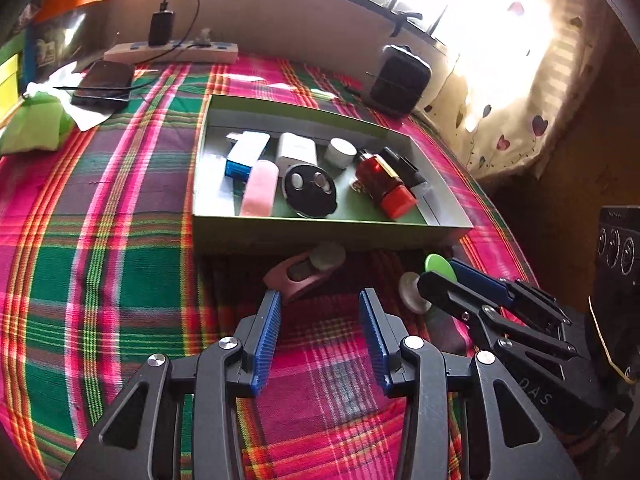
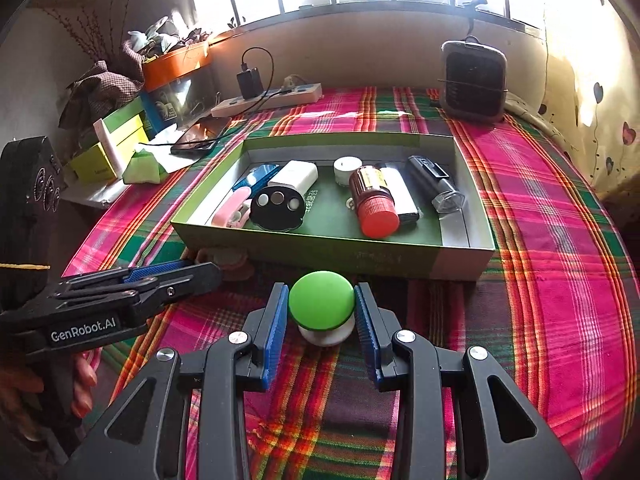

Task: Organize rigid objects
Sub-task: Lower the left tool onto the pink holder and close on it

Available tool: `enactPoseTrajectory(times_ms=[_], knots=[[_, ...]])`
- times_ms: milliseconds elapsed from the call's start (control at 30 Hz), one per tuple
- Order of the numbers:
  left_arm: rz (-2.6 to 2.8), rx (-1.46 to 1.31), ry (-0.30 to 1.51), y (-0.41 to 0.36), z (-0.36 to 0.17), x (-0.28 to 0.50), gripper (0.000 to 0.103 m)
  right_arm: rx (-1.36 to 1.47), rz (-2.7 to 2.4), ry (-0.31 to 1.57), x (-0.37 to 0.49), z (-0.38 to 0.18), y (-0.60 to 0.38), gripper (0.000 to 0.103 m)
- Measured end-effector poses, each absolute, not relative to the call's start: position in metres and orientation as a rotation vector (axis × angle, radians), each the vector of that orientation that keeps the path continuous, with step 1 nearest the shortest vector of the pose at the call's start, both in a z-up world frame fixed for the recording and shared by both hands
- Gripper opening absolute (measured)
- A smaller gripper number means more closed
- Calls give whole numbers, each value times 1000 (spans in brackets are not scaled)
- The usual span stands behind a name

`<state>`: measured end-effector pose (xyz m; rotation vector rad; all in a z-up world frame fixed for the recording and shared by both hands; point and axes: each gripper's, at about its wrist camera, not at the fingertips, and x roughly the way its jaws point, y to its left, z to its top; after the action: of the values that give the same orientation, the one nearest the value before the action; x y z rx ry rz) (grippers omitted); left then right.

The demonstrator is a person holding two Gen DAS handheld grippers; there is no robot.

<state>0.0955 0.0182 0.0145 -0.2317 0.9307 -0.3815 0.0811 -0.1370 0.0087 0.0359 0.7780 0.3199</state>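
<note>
The right gripper (image 2: 321, 312) has its jaws clamped on a green-topped knob (image 2: 322, 300), the blue pads pressing the sides of its round green cap while its white base shows just below. The knob sits just in front of the near wall of a shallow green box (image 2: 332, 250) that rests on a table covered with a pink and green plaid cloth (image 2: 560, 260).

The left gripper (image 1: 320, 322) hovers over the cloth with its jaws apart and nothing between them. Just beyond its left pad lies a pink object (image 1: 298, 278) with a grey round part, close against the box's near wall.

Inside the box lie a red-capped bottle (image 2: 374, 204) on its side, a white rectangular case (image 2: 294, 176), a black disc with three round cells (image 2: 276, 208), a blue packet (image 2: 256, 176), a pink item (image 2: 234, 210), a small white candle (image 2: 345, 168) and a black device with a clear end (image 2: 436, 182).

Behind the box stand a power strip (image 2: 272, 98) with a black charger plugged in, a phone (image 2: 202, 134) and a dark speaker-like unit (image 2: 474, 80) near the window. A person's fingers (image 2: 82, 384) grip the left handle at the lower left of the right wrist view.
</note>
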Motion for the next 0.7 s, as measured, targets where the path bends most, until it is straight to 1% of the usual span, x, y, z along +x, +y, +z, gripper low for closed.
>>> enactPoseTrajectory(times_ms=[233, 433, 700], knots=[[-399, -173, 929, 4, 17, 87, 38, 51, 292, 781, 79, 8, -150, 35], [-306, -143, 907, 15, 23, 96, 38, 66, 279, 790, 78, 4, -158, 35], [-347, -50, 934, -7, 15, 109, 39, 78, 283, 792, 79, 3, -161, 35]])
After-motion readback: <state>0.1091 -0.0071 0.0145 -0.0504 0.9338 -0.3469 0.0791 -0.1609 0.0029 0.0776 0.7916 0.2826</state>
